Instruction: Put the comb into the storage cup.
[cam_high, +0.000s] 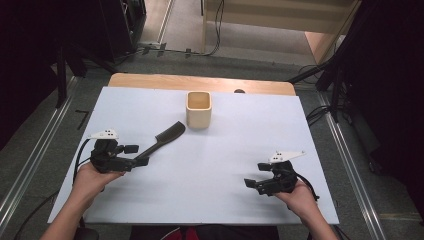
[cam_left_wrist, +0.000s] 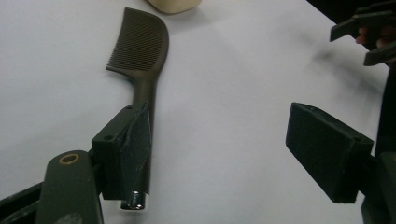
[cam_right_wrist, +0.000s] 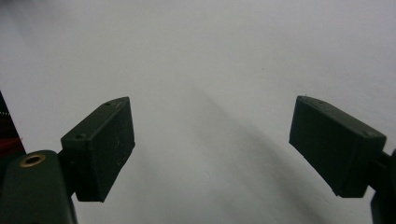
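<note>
White table (cam_high: 210, 190) — comb (cam_high: 162, 139), left gripper (cam_high: 136, 155) agape

Your dark brown comb (cam_high: 162, 139) is lying flat on the white table (cam_high: 210, 190), teeth end pointing toward the beige cup (cam_high: 198, 109), its slim handle with a small metal cap (cam_left_wrist: 135, 200) running back toward you at the left.

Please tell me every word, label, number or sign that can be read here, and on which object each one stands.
None: no readable text stands on the comb, the cup, the white table cover, the left tool or the right tool.
</note>
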